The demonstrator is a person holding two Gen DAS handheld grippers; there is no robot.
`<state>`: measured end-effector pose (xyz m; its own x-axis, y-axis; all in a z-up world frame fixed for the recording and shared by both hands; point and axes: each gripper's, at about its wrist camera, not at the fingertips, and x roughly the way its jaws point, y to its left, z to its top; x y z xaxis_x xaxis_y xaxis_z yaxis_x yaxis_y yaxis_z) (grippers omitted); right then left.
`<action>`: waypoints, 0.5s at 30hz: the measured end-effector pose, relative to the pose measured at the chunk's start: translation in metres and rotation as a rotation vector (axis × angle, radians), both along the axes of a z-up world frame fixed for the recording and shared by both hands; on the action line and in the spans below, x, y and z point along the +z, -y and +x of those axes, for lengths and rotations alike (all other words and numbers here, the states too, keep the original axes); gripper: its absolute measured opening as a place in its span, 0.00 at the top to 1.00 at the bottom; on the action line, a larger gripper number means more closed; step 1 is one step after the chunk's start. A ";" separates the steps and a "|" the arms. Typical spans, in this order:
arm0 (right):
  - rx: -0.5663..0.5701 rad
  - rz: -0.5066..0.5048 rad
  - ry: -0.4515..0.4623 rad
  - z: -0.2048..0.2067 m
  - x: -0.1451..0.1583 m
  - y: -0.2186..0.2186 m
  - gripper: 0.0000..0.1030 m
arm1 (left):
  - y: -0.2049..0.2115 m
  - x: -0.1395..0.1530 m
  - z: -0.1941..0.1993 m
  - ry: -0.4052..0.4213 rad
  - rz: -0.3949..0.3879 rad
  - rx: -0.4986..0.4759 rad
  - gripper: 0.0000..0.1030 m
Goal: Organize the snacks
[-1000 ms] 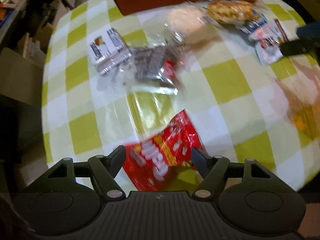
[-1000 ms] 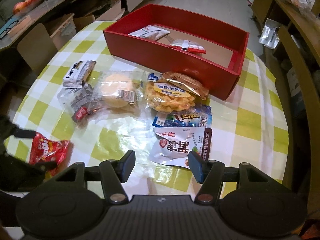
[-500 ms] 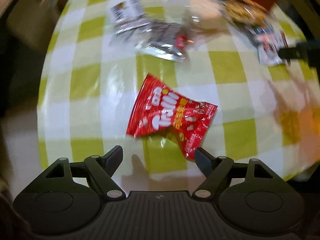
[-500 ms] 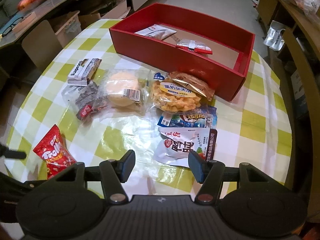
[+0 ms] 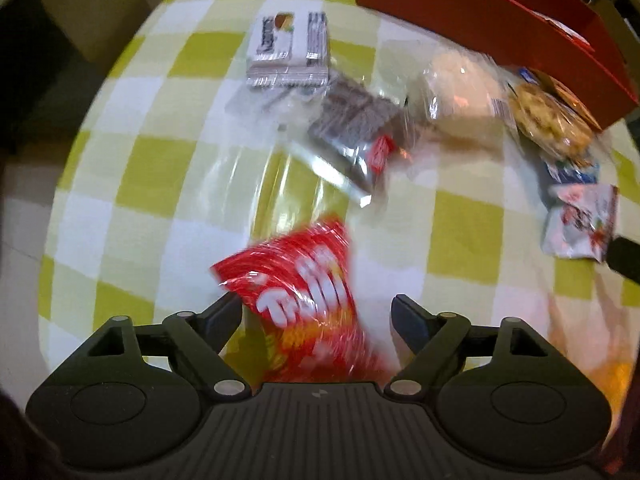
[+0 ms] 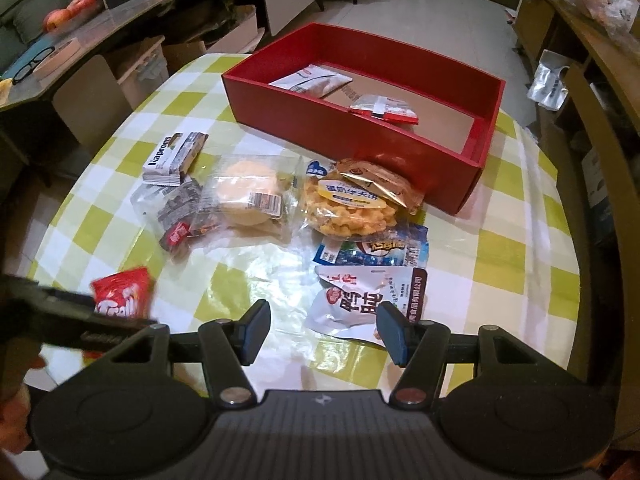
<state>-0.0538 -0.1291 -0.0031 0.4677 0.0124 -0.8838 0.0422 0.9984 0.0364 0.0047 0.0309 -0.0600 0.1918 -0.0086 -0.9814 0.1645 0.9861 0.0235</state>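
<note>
My left gripper (image 5: pixel 316 314) is open, its jaws on either side of a red snack bag (image 5: pixel 304 296) lying on the checked table near its front edge; the bag also shows in the right wrist view (image 6: pixel 120 294). My right gripper (image 6: pixel 320 330) is open and empty, just short of a white pouch (image 6: pixel 368 298). A red box (image 6: pixel 360 120) at the back holds two packets. In front of it lie a grey wafer pack (image 6: pixel 174 156), a dark bar pack (image 6: pixel 178 210), a bun (image 6: pixel 250 196), a yellow cracker bag (image 6: pixel 352 204) and a blue pouch (image 6: pixel 376 246).
The round table with the green and white cloth (image 6: pixel 500 248) drops off close on the left and front. A chair (image 6: pixel 86 96) stands at the left, shelves and a bench with apples (image 6: pixel 60 20) behind it, and wooden furniture (image 6: pixel 592 92) on the right.
My left gripper has moved forward onto the red bag, which now lies between its open jaws. My right gripper has barely moved.
</note>
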 end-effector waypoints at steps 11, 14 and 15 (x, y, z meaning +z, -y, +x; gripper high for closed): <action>-0.018 0.010 -0.003 -0.002 -0.002 0.010 0.38 | 0.014 0.005 -0.020 0.048 0.120 -0.184 0.16; -0.040 0.017 -0.009 -0.001 -0.004 0.014 0.38 | 0.021 0.002 -0.030 0.079 0.185 -0.249 0.15; -0.052 0.023 -0.010 -0.001 -0.004 0.018 0.38 | 0.022 -0.002 -0.032 0.069 0.191 -0.259 0.15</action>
<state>-0.0544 -0.1469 -0.0075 0.4594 0.0088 -0.8882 0.0946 0.9938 0.0587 -0.0276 0.0090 -0.0616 0.2732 0.1168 -0.9548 0.4006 0.8886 0.2234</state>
